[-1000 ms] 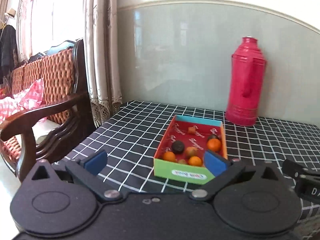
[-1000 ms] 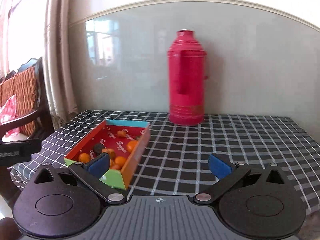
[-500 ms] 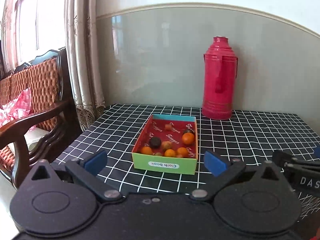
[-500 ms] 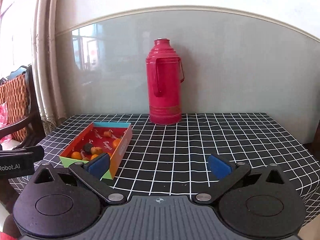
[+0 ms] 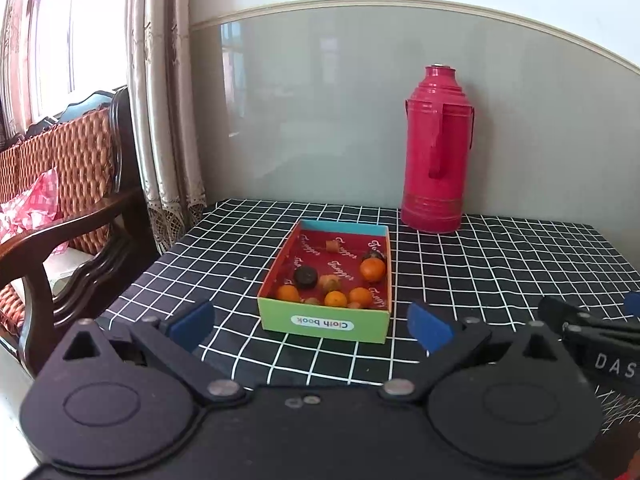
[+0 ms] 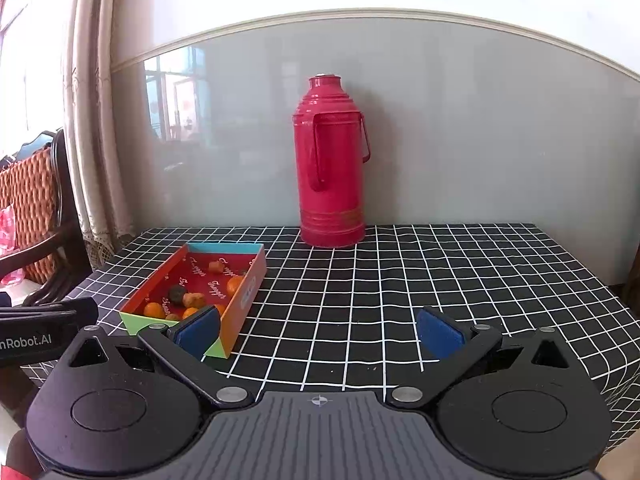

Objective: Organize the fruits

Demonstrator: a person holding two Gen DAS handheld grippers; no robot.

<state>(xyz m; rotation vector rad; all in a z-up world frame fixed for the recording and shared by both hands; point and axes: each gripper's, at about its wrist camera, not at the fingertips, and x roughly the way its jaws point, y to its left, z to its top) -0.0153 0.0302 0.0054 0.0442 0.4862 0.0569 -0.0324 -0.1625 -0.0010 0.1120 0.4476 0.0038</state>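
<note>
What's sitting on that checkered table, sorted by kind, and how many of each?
Orange fruits clearly visible in the box: 4
Dark round fruits: 2, one half hidden
Small brownish pieces, partly hidden: at least 3
Box: 1
Red thermos: 1
Total: at least 11

A black cloth [image 5: 224, 248] gridded in white is seen mid-frame; a red-lined, green-fronted box [image 5: 323, 322] of orange fruits [image 5: 372, 270] is shown centre, a crimson flask [image 5: 437, 152] upper right.

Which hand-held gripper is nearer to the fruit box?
Left. The left gripper faces the box head-on; the right gripper sits off to the box's right.
</note>
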